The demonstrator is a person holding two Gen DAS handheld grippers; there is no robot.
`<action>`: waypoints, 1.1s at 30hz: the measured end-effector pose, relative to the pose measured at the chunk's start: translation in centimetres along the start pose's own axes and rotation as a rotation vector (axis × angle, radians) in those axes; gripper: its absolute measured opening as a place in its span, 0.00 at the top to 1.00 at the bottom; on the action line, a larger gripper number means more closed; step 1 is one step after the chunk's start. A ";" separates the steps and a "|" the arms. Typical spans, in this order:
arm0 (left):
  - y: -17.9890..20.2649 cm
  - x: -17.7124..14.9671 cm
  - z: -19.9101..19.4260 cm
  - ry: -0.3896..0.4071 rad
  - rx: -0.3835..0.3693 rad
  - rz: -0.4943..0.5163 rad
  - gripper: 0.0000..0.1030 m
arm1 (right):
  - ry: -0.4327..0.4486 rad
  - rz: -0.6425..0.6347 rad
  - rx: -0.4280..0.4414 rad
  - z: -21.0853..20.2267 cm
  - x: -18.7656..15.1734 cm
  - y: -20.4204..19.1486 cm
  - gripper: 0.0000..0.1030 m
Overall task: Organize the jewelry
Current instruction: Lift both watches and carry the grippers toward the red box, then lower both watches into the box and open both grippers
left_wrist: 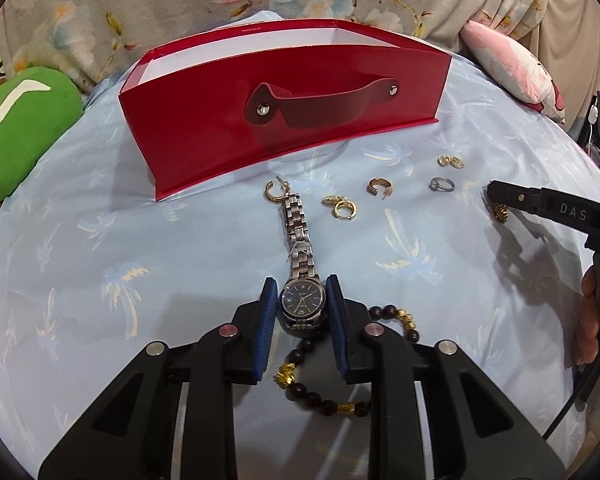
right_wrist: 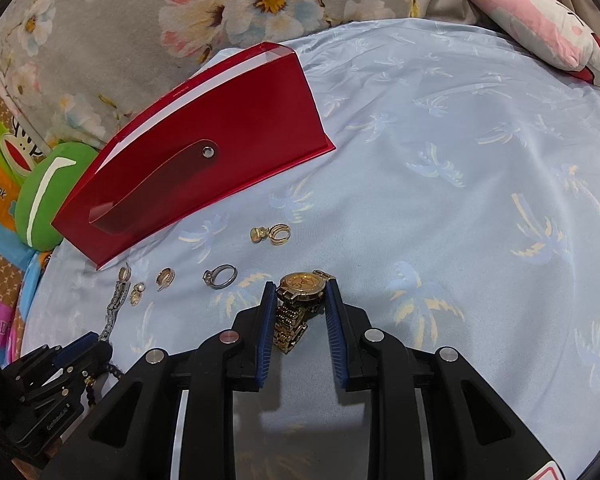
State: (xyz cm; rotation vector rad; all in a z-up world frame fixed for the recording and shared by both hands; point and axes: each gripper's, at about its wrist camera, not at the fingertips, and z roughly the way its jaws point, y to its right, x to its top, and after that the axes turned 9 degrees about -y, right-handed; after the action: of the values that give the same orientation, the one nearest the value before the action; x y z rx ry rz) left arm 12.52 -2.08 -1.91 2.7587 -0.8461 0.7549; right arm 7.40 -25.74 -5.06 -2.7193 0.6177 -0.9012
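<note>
A silver watch (left_wrist: 302, 300) with a dark blue dial lies on the pale blue sheet, its band (left_wrist: 296, 224) stretching toward the red box (left_wrist: 268, 120). My left gripper (left_wrist: 302, 294) is shut on the watch case, a blue pad against each side. A dark bead bracelet (left_wrist: 328, 364) with gold charms lies under the fingers. My right gripper (right_wrist: 300, 292) is shut on a gold watch (right_wrist: 304, 285), whose band (right_wrist: 288, 328) hangs between the fingers. In the left wrist view that right gripper (left_wrist: 500, 196) hovers above the sheet at the right.
Loose on the sheet before the open red box (right_wrist: 204, 168) are gold hoop earrings (left_wrist: 338, 206), a silver ring (right_wrist: 220, 276) and a pair of gold rings (right_wrist: 272, 234). A green cushion (left_wrist: 16, 136) sits left, a pink pillow (right_wrist: 540, 28) far right. A hand (left_wrist: 592, 320) holds the right gripper.
</note>
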 end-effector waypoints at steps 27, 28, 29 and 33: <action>-3.4 14.8 -10.4 0.280 0.149 -0.100 0.77 | 0.156 -0.244 0.155 -6.4 15.5 -7.5 0.78; -3.7 15.9 -10.2 0.283 0.163 -0.104 0.77 | 0.158 -0.254 0.153 -6.0 16.6 -7.9 0.78; -4.1 17.4 -9.8 0.286 0.181 -0.105 0.77 | 0.156 -0.267 0.153 -5.4 18.0 -8.6 0.78; -5.3 21.8 -7.8 0.297 0.232 -0.121 0.77 | 0.114 -0.288 0.162 -2.4 22.2 -10.5 0.78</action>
State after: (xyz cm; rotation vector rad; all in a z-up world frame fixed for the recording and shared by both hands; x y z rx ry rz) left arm 27.73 -5.93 15.88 2.7550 -0.5589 1.2692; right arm 25.42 -26.59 11.82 -2.6641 0.1623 -1.1244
